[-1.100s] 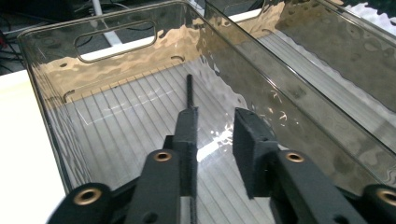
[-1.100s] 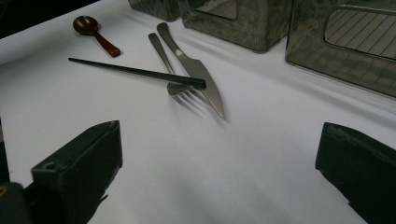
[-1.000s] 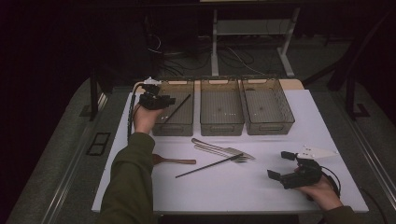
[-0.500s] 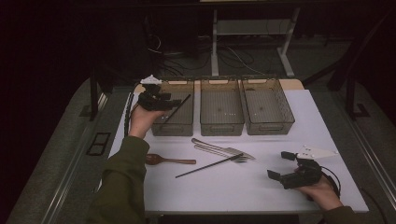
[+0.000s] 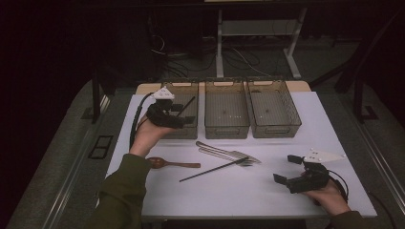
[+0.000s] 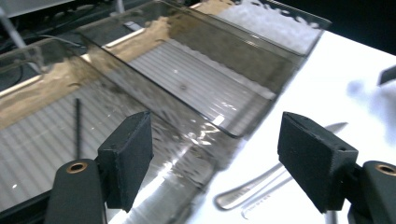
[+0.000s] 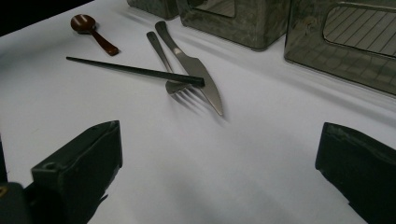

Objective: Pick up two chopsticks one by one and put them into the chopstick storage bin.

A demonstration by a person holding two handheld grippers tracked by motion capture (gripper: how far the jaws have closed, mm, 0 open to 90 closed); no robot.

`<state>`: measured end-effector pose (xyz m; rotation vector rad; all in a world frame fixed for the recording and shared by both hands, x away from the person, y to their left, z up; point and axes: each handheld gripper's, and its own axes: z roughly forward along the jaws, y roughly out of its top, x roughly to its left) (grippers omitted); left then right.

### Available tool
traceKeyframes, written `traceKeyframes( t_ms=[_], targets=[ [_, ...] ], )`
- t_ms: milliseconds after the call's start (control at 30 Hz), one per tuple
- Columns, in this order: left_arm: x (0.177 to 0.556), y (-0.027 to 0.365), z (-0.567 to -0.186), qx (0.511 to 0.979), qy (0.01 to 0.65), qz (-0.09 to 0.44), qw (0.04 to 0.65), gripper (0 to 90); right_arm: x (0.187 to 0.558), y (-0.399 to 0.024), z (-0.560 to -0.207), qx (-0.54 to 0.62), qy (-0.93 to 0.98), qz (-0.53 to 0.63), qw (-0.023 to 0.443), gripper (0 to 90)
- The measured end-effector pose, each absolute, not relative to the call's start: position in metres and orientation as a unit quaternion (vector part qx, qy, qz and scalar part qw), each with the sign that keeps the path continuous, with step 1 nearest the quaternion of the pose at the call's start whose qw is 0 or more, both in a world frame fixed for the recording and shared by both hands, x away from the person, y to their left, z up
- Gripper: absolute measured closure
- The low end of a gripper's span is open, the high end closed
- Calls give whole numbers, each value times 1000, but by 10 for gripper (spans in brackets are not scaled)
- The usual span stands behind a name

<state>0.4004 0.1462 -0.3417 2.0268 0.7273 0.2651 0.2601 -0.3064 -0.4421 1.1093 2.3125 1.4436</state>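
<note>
- Left gripper (image 5: 184, 114) hangs over the left bin (image 5: 191, 132) with its jaws spread; they have just been opening, and nothing sits between them now.
- One black chopstick (image 5: 186, 106) lies inside that bin, slanted along the ribbed floor; in the left gripper view it shows as a thin dark rod (image 6: 78, 128) behind the left jaw. A second ago it was leaning between the jaws above the bin, so the drop looks done.
- Since then the left hand has drawn up and away from the bin toward the table's near side, while the right gripper (image 5: 290, 169) rests at the near right corner as before, jaws wide and empty.
- Its mate, the second chopstick (image 5: 214, 170), is on the white table (image 5: 248, 195), its tip resting on the fork (image 7: 173, 70) beside the knife (image 7: 198, 70); the wooden spoon (image 5: 172, 164) lies well to the left.
- By my reading, one piece is sorted, four remain, and the middle bin (image 5: 227, 130) and right bin (image 5: 277, 130) hold nothing yet.
</note>
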Motion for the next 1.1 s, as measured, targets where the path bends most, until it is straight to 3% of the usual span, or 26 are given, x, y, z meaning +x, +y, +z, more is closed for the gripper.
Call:
traceKeyframes(
  t_ms=[667,1100],
  targets=[
    [338,134,-375,832,253,88,487,257,260,-301,-443,362,791,483,99,0],
    [302,134,-402,830,252,97,489,335,259,-302,-443,364,790,482,101,0]
  ],
)
